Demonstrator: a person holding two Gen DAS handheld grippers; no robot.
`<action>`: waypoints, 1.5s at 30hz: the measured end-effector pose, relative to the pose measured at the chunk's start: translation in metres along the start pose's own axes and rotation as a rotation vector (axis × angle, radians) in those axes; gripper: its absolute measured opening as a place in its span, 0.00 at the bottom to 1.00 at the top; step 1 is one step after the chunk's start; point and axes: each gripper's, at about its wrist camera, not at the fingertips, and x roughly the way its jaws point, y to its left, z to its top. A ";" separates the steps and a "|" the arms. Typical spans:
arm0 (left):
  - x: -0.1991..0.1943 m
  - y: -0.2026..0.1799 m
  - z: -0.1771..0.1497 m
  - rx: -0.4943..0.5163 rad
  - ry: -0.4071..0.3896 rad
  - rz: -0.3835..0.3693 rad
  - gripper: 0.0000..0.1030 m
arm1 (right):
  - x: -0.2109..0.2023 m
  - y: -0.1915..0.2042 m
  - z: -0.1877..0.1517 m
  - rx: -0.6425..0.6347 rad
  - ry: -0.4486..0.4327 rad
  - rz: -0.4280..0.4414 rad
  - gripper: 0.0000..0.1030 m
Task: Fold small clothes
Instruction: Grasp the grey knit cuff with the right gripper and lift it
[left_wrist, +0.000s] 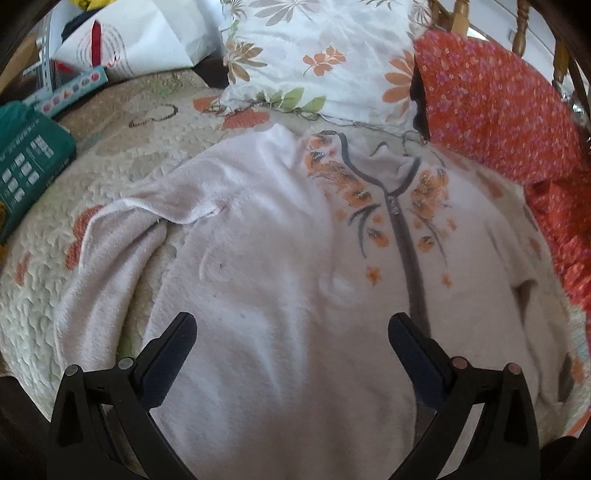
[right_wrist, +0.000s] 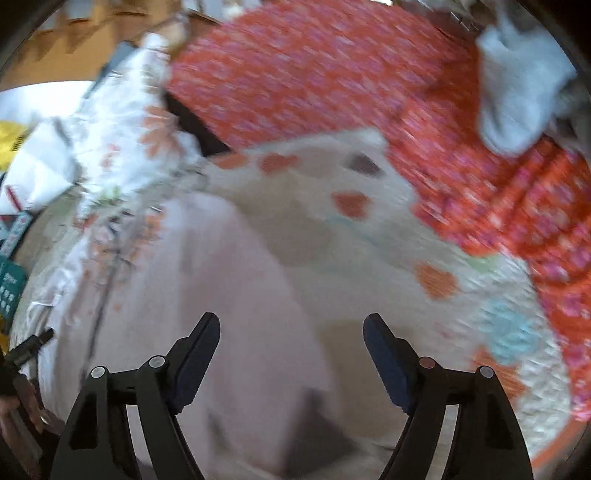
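A small white fleece top (left_wrist: 266, 266) with a grey zip and orange flower print lies spread on a quilted bedspread (left_wrist: 122, 155). Its left sleeve (left_wrist: 110, 258) is bent down beside the body. My left gripper (left_wrist: 291, 325) is open and empty, just above the top's lower body. The right wrist view is blurred. It shows the same top (right_wrist: 207, 288) at the left and my right gripper (right_wrist: 291, 328) open and empty over the top's right edge and the bedspread (right_wrist: 369, 236).
A floral pillow (left_wrist: 314, 55) and an orange flowered cloth (left_wrist: 498, 110) lie at the back and right. A teal box (left_wrist: 26, 166) and a white bag (left_wrist: 140, 40) sit at the left. A pale grey garment (right_wrist: 517, 85) rests on the orange cloth (right_wrist: 332, 74).
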 end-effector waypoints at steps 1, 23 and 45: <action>0.000 0.000 0.000 -0.002 0.005 -0.007 1.00 | -0.001 -0.011 -0.003 0.011 0.015 -0.004 0.81; -0.018 0.016 0.005 -0.051 -0.043 -0.020 1.00 | -0.019 -0.081 -0.027 0.257 0.014 -0.155 0.10; -0.064 0.133 0.080 -0.104 -0.259 0.212 1.00 | 0.036 0.086 0.093 0.212 -0.027 0.173 0.08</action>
